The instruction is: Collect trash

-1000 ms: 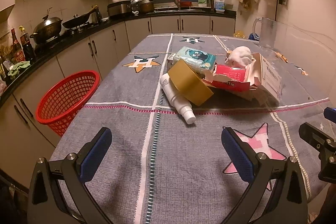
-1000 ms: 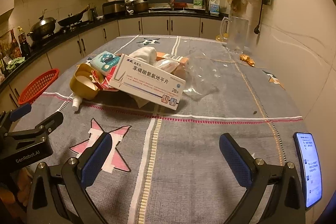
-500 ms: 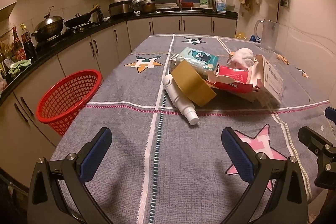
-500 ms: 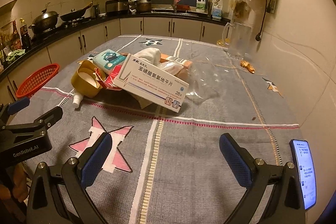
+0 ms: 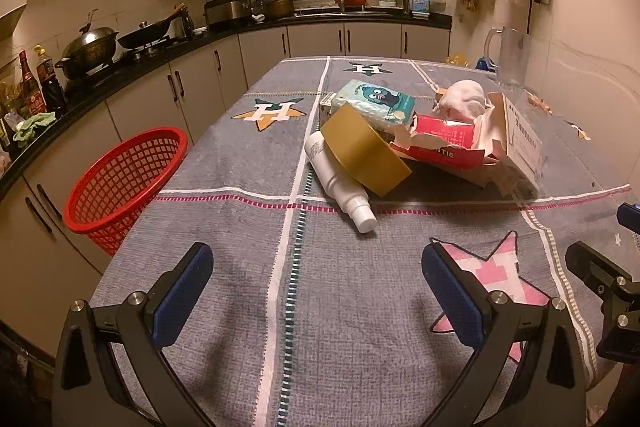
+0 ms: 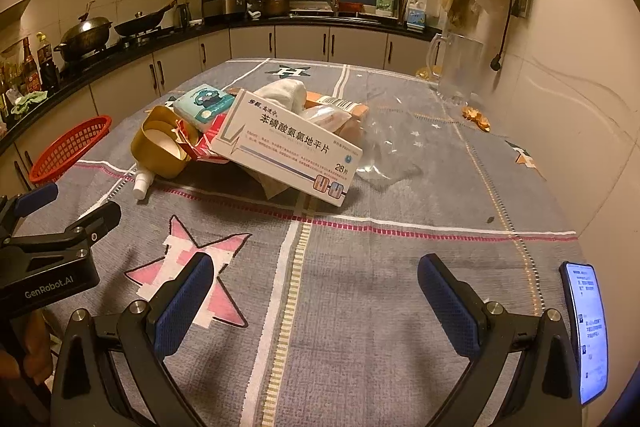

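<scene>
**A:** Where are your tools right now?

**B:** I hold my left gripper [image 5: 316, 291] low over the near part of the table [image 5: 248, 307], jaws spread wide, nothing between them. My right gripper [image 6: 316, 291] is the same: wide, empty, hovering above the cloth near its pink star. I judge they're apart like that because I haven't picked a target yet.

**A:** And the trash?

**B:** All in one heap mid-table, farther out than both tools. A white bottle [image 5: 340, 183] lies on its side at the heap's near left corner, cap toward me. A gold tape roll [image 5: 366, 155] leans over it, tilted. Behind that sits a teal tissue pack [image 5: 376, 101], a torn red carton [image 5: 440, 143], a crumpled white wad [image 5: 460, 99] on top, and a white medicine box [image 6: 288, 147] propped at the right. Clear plastic film [image 6: 388, 147] lies just right of the box.

**A:** Where does it go?

**B:** Presumably the red basket [image 5: 124, 179], off the table's left edge, lower than the tabletop. That favours my left tool for carrying.

**A:** First pick?

**B:** Likely the bottle; it's nearest and sticks out free. But the roll rests on it, so pulling could topple things.

**A:** Anything to avoid?

**B:** A lit phone [image 6: 584, 331] at the near right edge. Not trash.
</scene>
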`<action>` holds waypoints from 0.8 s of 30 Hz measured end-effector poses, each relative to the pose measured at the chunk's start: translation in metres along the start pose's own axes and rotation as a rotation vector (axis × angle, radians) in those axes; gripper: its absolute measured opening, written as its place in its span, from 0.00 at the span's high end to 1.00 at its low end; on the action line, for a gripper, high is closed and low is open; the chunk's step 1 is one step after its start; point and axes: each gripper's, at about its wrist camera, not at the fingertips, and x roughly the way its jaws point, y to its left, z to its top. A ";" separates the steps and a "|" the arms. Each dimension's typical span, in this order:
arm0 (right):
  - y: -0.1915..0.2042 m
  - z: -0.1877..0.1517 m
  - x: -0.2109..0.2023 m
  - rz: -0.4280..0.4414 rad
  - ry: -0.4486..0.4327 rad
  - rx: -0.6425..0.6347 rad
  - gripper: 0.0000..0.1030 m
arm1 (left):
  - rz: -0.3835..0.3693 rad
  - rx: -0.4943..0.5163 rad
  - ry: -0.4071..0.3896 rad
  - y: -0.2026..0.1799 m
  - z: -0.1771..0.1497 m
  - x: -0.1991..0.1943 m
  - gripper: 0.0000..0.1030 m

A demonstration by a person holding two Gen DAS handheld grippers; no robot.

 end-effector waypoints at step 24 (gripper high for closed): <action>-0.020 0.037 0.019 0.301 0.028 -0.129 0.23 | -0.374 -0.177 0.218 0.041 0.072 0.047 0.27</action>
